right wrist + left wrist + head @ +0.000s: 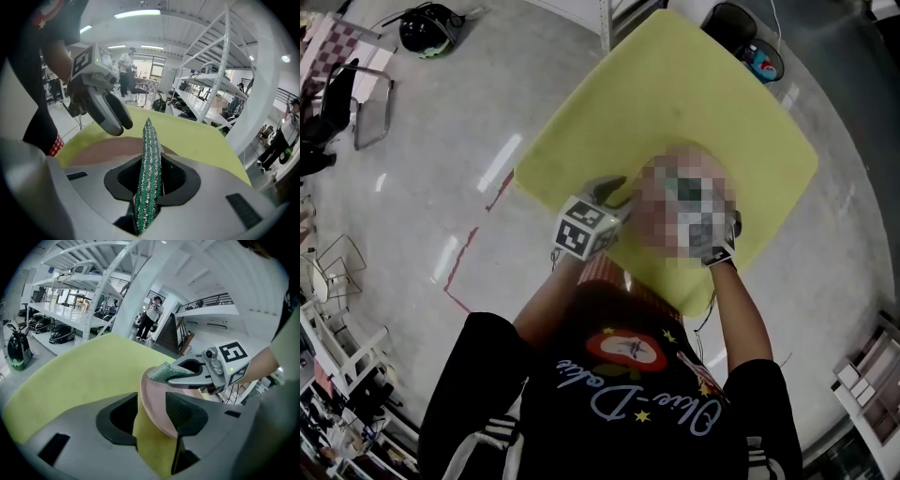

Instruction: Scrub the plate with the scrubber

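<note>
A pink plate (157, 416) lies tilted on the yellow table (675, 84). Its near rim stands between the jaws of my left gripper (152, 405), which are spread wide, with a sliver of table showing beside the rim. My right gripper (174, 374) is shut on a green glittery mesh scrubber (149, 164) and holds it edge-on over the plate (108, 150). In the right gripper view the left gripper (118, 124) hangs at the plate's far left rim. In the head view the left gripper (612, 192) shows, but a mosaic patch hides the plate and most of the right gripper (719, 246).
The table stands on a grey polished floor (441, 169) marked with red tape lines. White shelving racks (70, 310) with helmets line one side. A black bin (750, 42) sits beyond the table's far corner, a chair (366, 98) far left. A person (151, 317) stands in the background.
</note>
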Available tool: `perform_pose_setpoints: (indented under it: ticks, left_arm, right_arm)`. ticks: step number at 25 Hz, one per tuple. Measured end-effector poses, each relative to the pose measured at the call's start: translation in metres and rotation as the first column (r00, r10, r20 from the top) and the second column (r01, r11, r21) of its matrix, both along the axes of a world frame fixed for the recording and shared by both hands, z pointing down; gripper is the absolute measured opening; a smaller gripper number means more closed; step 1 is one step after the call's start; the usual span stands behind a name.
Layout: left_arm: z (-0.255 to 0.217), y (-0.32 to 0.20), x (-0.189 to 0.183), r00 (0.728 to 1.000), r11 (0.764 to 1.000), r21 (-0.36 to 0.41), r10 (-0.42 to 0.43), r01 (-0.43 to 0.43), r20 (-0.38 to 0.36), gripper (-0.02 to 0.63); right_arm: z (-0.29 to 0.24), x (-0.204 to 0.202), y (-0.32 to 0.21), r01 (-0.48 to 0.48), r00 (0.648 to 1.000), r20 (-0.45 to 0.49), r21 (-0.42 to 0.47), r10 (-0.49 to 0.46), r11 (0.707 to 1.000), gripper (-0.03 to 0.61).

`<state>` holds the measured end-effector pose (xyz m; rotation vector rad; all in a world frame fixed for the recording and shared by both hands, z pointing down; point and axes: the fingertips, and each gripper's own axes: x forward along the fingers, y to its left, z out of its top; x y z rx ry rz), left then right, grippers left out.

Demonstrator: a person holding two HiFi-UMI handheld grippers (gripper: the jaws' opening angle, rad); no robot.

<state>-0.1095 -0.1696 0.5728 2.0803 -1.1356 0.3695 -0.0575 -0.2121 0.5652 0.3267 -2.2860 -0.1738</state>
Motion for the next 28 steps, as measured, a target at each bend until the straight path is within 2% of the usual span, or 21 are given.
perform_pose_setpoints:
  ticks: [5,10,12,14,15,28]
  left_arm:
    - [0.011,-0.006,0.001,0.999,0.998,-0.039,0.043,-0.043,0.002,0.167]
    - [0.021,-0.006,0.006,0.997,0.995,-0.064,0.078,-0.079,-0.015,0.166]
    - [0.024,-0.009,0.007,0.996,0.994,-0.076,0.081,-0.082,-0.022,0.134]
    - [0.028,-0.011,0.004,0.997,0.993,-0.090,0.070,-0.072,-0.024,0.058]
    - [0.029,-0.012,0.003,0.997,0.993,-0.095,0.067,-0.069,-0.025,0.041]
    - [0.031,-0.014,0.003,0.998,0.991,-0.116,0.060,-0.060,-0.004,0.041]
  right_arm:
    - [0.015,-0.002,-0.003,0.033,0.997,-0.068,-0.010,-0.033,0.999,0.063]
    - [0.027,0.002,0.003,0.016,0.997,-0.071,-0.051,-0.020,0.999,0.063]
    - [0.031,0.002,0.004,0.021,0.997,-0.069,-0.069,-0.026,0.997,0.063]
    - [0.033,0.000,0.006,0.022,0.997,-0.066,-0.091,-0.028,0.996,0.063]
    - [0.034,0.000,0.008,0.024,0.997,-0.069,-0.101,-0.031,0.995,0.063]
    - [0.042,0.000,0.046,0.128,0.977,-0.148,-0.152,-0.151,0.980,0.063]
